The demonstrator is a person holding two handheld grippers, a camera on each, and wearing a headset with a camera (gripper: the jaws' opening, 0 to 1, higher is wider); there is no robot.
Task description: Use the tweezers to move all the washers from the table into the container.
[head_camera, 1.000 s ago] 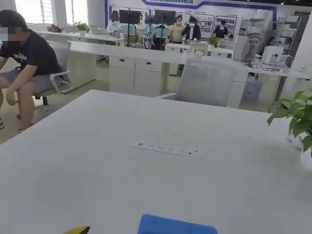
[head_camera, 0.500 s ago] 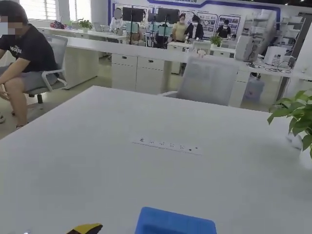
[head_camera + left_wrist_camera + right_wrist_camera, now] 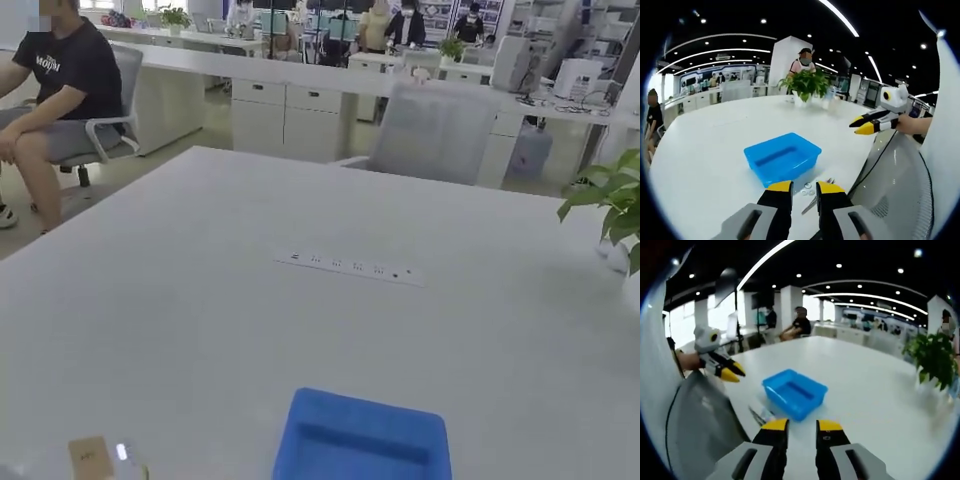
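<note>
Your left hand-held gripper (image 3: 805, 186), jaws slightly spread and empty, sits nearest the tweezers (image 3: 810, 204), lying just ahead between its jaws, angled forward-right beside the washers (image 3: 807, 190).

In the head view, the container (image 3: 362, 440) sits on the surface (image 3: 180, 330) at bottom centre of the frame. A socket strip (image 3: 350, 268) lies at frame centre, above the container. A plant (image 3: 612, 195) stands at the right edge. A chair (image 3: 430, 135) stands behind the surface's far edge, top centre. A person (image 3: 55, 95) sits at upper left. In the left gripper view, washers (image 3: 806, 189) and tweezers (image 3: 815, 200) lie together at lower centre, just below the container.
</note>
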